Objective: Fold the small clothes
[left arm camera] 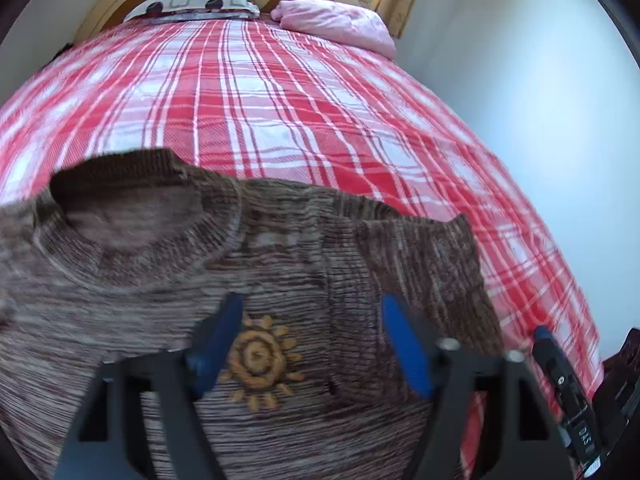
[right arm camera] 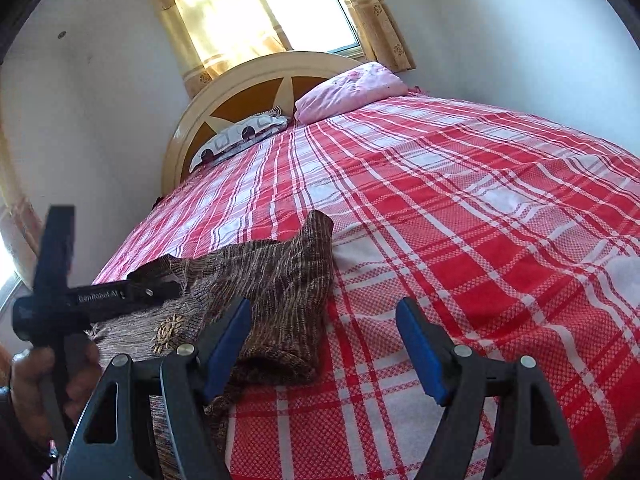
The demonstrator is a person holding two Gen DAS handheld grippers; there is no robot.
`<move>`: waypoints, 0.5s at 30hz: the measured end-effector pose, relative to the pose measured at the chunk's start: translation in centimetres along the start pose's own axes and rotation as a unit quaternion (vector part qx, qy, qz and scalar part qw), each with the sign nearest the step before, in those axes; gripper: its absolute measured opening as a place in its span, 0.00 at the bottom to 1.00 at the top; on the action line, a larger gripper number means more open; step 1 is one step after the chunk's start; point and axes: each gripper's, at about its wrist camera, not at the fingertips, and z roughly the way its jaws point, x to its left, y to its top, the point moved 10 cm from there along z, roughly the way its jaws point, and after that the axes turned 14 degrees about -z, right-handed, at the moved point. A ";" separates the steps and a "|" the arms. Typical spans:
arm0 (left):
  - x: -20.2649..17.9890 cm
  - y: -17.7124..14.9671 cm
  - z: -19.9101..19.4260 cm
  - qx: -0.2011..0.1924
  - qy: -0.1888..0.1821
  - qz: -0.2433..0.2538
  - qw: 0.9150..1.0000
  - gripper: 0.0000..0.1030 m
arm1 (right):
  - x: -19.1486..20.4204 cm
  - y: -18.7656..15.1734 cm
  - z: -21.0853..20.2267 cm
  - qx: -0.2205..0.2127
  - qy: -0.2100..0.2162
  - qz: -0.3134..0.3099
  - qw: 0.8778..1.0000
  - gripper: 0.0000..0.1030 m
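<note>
Your left gripper (left arm camera: 312,344) stands wide over the sweater (left arm camera: 280,248); your right gripper (right arm camera: 324,344) wide, empty, above the bed (right arm camera: 480,220).

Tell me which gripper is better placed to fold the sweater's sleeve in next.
Probably the right gripper: it is open beside the sleeve, which lies on the bed. The left gripper hovers over the sweater chest.

Sweater (left arm camera: 280,280) lying on the bedspread (left arm camera: 280,100) at the near end of the bed, left gripper (left arm camera: 312,344) above its chest, right gripper (right arm camera: 324,344) just right of its sleeve, two pillows (right arm camera: 352,88) at the far end against the headboard (right arm camera: 240,92), window (right arm camera: 304,8) behind.
</note>
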 end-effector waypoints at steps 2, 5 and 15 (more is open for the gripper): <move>-0.8 -0.7 0.8 0.005 -0.001 0.016 1.000 0.73 | -0.1 0.0 0.0 0.000 0.001 0.002 1.000 0.73; -1.9 -1.3 2.5 0.020 0.004 0.040 0.999 0.48 | 0.0 -0.1 0.3 0.004 0.004 0.001 1.000 0.73; -2.1 0.9 -0.5 -0.004 -0.008 0.062 0.998 0.10 | 0.1 -0.3 0.7 0.011 0.013 0.004 1.000 0.73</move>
